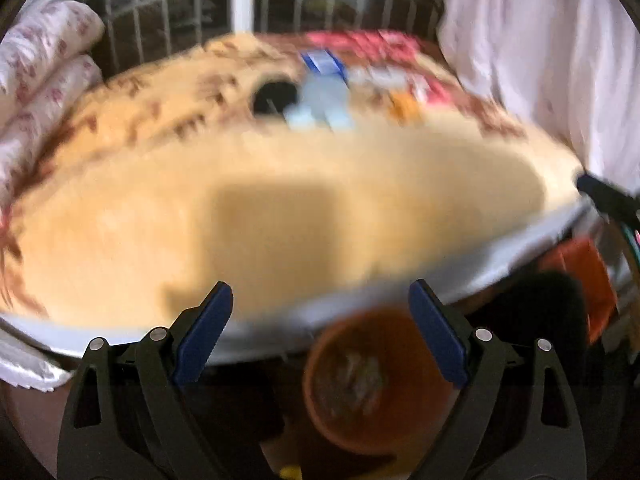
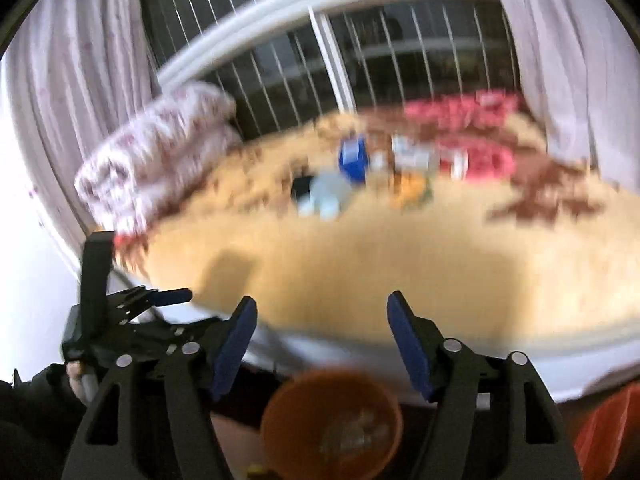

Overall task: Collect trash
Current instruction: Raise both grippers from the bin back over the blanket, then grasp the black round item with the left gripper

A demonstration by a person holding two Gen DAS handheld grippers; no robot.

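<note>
Currently both grippers are empty. Left gripper (image 1: 320, 322): jaws spread wide, nothing between them. Right gripper (image 2: 322, 330): jaws likewise wide, nothing held. Both frames are heavily motion-blurred, so identities below are tentative.

Directly below and just ahead of each gripper's fingertips sits an orange bin (image 1: 376, 380), mouth up, with some pale scraps inside; it stands on the floor against the near edge of the bed (image 1: 280, 220). In the right wrist view the left gripper shows off to that gripper's left.

Far ahead of both grippers, well apart from the fingertips, lies the trash cluster (image 2: 360, 172): a blue carton (image 2: 353, 158), pale blue packets (image 2: 326, 196), an orange wrapper (image 2: 410, 188), and a dark object I cannot identify. Red-and-white packaging (image 2: 472, 156) lies beyond and right of it. A rolled floral quilt (image 2: 156, 152) lies ahead-left.

Risks, as judged:
- Long reach across soft bedding; the fingers may snag the sheet instead of a wrapper.
- Thin packets lie flat and bunched, so a pinch may slip or take two.
- On return, a light wrapper could miss the bin mouth.
</note>
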